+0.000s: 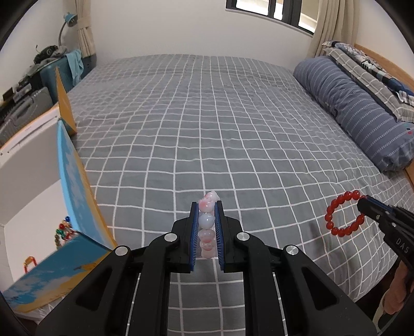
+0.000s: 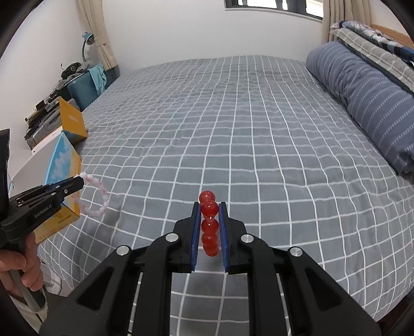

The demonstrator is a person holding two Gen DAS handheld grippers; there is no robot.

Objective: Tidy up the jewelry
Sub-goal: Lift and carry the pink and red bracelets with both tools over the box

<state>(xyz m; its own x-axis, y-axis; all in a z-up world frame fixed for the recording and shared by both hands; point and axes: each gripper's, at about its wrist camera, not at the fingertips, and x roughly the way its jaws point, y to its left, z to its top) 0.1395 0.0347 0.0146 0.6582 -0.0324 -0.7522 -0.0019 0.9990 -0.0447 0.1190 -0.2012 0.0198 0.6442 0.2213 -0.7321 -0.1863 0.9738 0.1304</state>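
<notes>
My left gripper [image 1: 206,206] is shut on a pale pink bead bracelet [image 1: 207,222], held above the grey checked bed; it also shows in the right wrist view [image 2: 80,181] with the bracelet [image 2: 97,204] hanging from its tips. My right gripper [image 2: 209,206] is shut on a red bead bracelet [image 2: 209,224], also seen in the left wrist view [image 1: 362,204] with the red ring [image 1: 341,217] hanging. An open blue and yellow box [image 1: 75,186] stands at the bed's left edge, with coloured jewelry [image 1: 63,231] inside.
The grey checked bed [image 1: 207,116] stretches ahead. A blue striped pillow [image 1: 357,108] and folded bedding lie along the right side. A yellow box lid [image 2: 72,121] stands further back left. Suitcases and a desk lamp [image 1: 68,20] are by the left wall.
</notes>
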